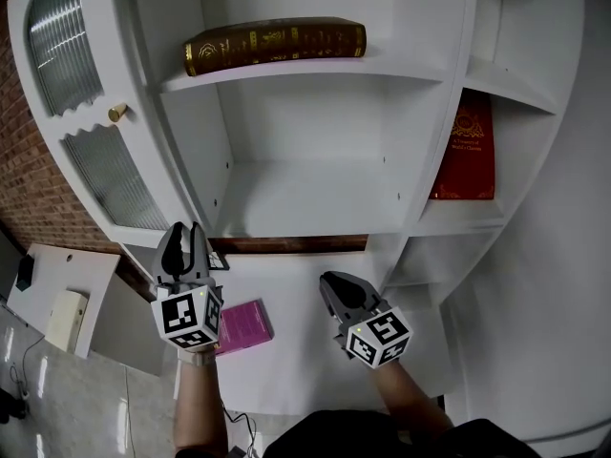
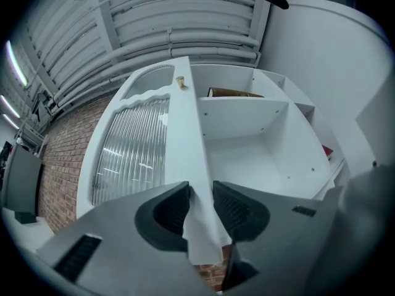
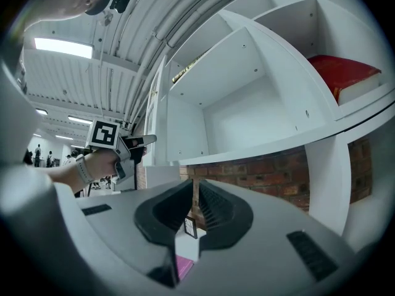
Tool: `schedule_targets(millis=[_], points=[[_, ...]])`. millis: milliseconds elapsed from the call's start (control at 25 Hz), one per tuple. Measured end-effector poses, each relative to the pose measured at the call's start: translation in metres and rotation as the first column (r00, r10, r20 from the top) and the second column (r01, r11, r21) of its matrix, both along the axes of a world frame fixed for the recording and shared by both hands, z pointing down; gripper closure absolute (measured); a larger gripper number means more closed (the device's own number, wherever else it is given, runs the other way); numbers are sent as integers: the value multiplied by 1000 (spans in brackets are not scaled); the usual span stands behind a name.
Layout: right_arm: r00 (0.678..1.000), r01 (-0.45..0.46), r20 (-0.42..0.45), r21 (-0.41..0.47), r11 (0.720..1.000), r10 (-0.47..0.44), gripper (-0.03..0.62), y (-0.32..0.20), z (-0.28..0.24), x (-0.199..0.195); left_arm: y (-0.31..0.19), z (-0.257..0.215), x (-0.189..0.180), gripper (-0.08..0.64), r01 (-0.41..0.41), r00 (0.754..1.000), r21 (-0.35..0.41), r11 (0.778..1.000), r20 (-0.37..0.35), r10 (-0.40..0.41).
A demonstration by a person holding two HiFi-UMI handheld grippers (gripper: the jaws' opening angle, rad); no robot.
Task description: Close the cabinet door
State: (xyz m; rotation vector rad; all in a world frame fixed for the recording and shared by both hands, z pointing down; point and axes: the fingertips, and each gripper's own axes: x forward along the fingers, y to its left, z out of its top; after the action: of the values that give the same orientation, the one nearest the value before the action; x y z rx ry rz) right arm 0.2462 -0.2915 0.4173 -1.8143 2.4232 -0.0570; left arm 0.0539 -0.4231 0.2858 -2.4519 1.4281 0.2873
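Observation:
The white cabinet door (image 1: 95,113) stands swung open at the left, with ribbed glass panes and a brass knob (image 1: 117,113). My left gripper (image 1: 188,234) is at the door's lower corner. In the left gripper view the door's free edge (image 2: 182,134) runs down between the jaws, and my left gripper (image 2: 200,205) has both pads against it. The right gripper (image 1: 334,289) hovers over the white counter below the shelves. In its own view the right gripper (image 3: 192,205) shows only a thin slit and holds nothing. The left gripper (image 3: 133,143) appears there too, at the door.
A brown book (image 1: 275,44) lies on the upper shelf and a red book (image 1: 468,151) stands in the right side bay. A pink book (image 1: 243,324) lies on the white counter (image 1: 296,361) between my arms. A brick wall (image 1: 19,179) is behind the door.

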Motion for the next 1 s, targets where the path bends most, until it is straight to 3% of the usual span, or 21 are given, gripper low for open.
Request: schedule_targets(millis=[1000], points=[[995, -100, -9, -5, 995, 99, 555, 6, 4, 21, -23, -1, 11, 448, -56, 998, 7, 998, -12, 56]])
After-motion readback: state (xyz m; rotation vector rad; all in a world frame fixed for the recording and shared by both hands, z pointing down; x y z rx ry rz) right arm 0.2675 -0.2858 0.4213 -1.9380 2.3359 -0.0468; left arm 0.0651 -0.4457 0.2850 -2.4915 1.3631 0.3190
